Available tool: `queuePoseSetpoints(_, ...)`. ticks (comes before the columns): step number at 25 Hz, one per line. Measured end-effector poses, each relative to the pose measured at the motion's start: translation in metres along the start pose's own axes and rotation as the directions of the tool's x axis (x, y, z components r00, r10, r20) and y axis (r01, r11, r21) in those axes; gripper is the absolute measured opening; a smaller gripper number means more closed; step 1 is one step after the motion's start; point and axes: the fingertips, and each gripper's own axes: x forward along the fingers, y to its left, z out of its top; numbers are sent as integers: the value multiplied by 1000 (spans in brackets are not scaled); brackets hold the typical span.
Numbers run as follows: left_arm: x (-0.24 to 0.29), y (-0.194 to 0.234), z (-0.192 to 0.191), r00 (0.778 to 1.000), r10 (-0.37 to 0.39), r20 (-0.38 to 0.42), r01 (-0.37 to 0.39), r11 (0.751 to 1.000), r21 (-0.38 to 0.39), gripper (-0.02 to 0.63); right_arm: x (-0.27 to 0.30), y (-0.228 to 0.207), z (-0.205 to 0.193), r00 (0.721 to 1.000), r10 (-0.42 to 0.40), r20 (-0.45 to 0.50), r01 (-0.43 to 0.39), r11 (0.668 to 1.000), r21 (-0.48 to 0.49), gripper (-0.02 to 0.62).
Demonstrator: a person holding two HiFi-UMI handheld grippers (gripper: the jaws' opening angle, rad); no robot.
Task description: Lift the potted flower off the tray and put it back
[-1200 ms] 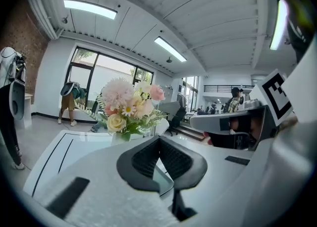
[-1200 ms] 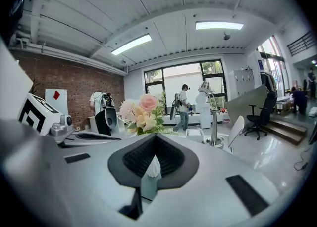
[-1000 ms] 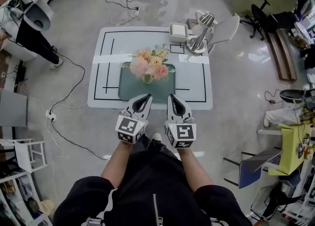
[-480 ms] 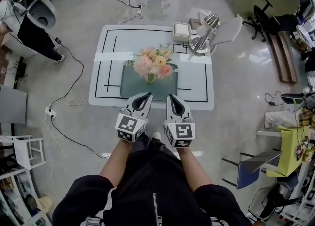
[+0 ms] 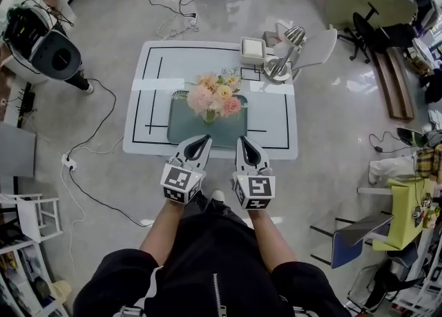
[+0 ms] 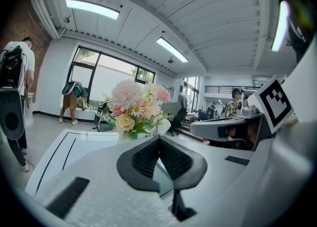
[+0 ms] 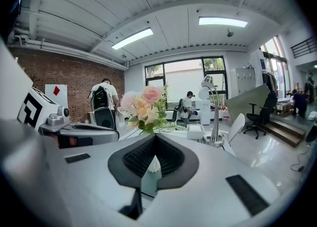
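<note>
Potted flower (image 5: 214, 98), pink and cream, stands on the grey-green rectangular tray (image 5: 185, 128) on the white counter (image 5: 276, 126). Your left tool (image 5: 201, 138) and right tool (image 5: 243, 139) are pressed together, empty — push in like that and you could topple it.

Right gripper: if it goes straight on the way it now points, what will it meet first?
Probably the right edge of the tray, or the table beside it, since the right gripper tilts slightly down. The potted flower stands left of that line, though depth is unclear.
</note>
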Motion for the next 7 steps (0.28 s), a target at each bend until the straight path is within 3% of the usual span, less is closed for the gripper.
queuePoseSetpoints(7, -2, -2, -3, 1000, -12, -2, 12, 1000, -3, 5, -1, 4, -6, 1000, -6, -9, 6, 1000, 2, 6)
